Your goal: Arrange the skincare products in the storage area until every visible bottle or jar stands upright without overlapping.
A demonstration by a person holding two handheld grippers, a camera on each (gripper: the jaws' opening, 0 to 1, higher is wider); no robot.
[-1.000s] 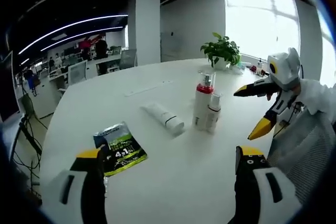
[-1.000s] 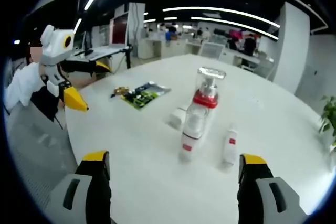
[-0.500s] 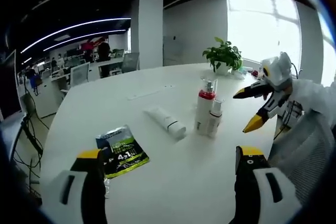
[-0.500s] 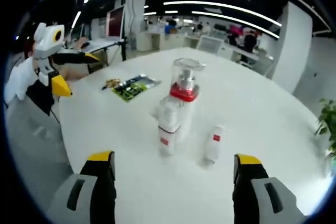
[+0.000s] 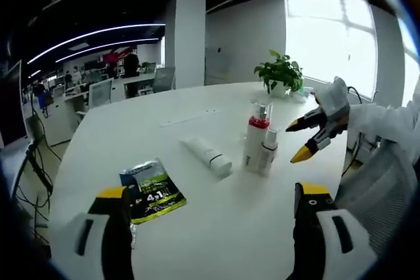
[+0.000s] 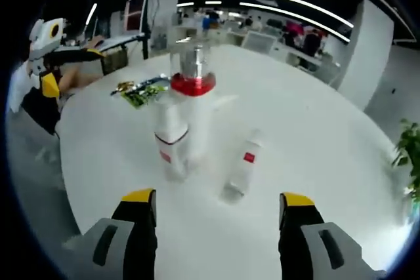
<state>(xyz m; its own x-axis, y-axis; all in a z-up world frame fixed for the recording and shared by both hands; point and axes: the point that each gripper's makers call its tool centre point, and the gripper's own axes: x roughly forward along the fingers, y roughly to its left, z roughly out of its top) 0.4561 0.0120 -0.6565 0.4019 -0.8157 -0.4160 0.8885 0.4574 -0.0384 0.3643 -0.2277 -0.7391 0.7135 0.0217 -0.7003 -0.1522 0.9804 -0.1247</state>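
I hold the left tongs [image 5: 210, 209] with jaws spread wide and nothing between them, low over the near part of the white bench [image 5: 131, 136]. In the left gripper view, a green sachet [image 5: 151, 189] lies flat just ahead of the left jaw. A white tube [image 5: 207, 156] lies on its side near mid-bench. Just beside it, toward the window, the pump bottle [image 5: 256, 137] with the red collar stands upright, and a small white bottle [image 5: 268, 151] stands upright just beside it; I cannot tell whether they touch. A potted plant [image 5: 280, 70] sits at the far edge.

The right tongs [image 6: 218, 216] are likewise open and empty, pointed at the bottle pair. In the right gripper view, the pump bottle [image 6: 189, 104] stands upright with a white bottle in front of it. The small bottle [image 6: 243, 170] stands apart, lined up between the jaws. Bare bench surface surrounds the group on all sides, with wide room toward the far rim.
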